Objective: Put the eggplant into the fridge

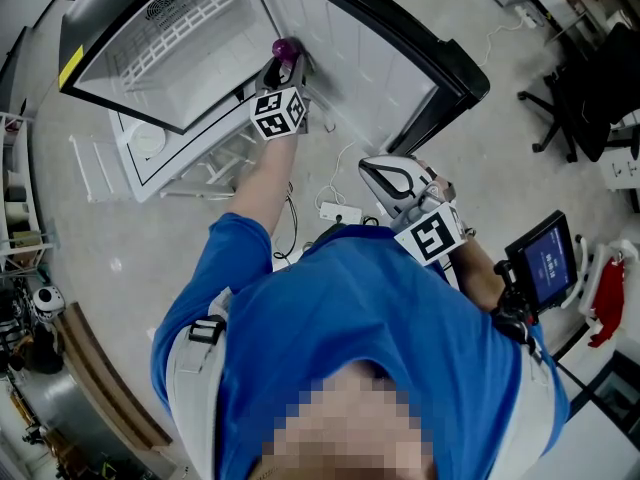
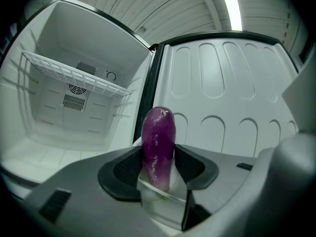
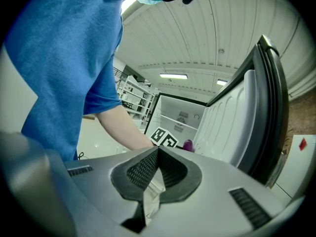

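Left gripper [image 2: 159, 157]: my jaws clamp the eggplant [image 2: 158, 130], its tip poking out near the open fridge [image 2: 64, 127].
Right gripper [image 3: 156, 157]: my jaws pressed together, nothing between them.

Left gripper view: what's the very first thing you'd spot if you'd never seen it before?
The shiny purple eggplant, clamped upright in the left gripper, right in the middle of the picture. Behind it the white fridge stands wide open, with a wire shelf inside on the left and its door swung out to the right.
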### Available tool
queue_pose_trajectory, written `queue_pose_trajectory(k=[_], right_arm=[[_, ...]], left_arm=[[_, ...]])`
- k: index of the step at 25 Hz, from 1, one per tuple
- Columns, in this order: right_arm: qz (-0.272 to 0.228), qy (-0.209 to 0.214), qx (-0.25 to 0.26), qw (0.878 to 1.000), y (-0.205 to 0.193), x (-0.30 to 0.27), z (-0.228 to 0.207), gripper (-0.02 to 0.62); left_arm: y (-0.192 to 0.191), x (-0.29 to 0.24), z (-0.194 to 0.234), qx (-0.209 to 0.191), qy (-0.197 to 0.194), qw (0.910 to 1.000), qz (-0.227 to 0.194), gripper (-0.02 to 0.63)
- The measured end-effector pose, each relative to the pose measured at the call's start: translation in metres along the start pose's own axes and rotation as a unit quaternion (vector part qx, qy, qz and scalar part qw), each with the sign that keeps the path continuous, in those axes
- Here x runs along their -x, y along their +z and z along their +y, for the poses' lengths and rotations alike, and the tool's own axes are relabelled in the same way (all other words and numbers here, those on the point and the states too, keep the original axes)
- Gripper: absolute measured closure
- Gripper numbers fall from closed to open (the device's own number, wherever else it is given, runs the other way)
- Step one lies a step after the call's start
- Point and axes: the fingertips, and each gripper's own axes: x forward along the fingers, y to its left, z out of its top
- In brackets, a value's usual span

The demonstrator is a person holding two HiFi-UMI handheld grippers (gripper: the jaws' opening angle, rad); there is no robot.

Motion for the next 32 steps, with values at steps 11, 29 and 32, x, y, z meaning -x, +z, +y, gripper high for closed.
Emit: queue_pose_trajectory(k=[11, 29, 32], right_arm=[[-0.002, 0.003, 0.002, 1.000, 0.001, -0.002, 0.000, 0.592], [-0.007, -0.001, 0.001, 1.000, 0.002, 0.000, -0.004, 0.592], [-0.007, 0.000, 0.001, 1.000, 0.002, 0.000, -0.004, 0.592]], left_arm=[[-0.004, 0.009, 0.005, 0.002, -0.003, 1.0000, 0.002, 0.408], [-0.010, 0.013, 0.003, 0.005, -0.025, 0.9995, 0.020, 0.405], [-0.011, 0.014, 0.001, 0.008, -0.028, 0.9993, 0.022, 0.390]])
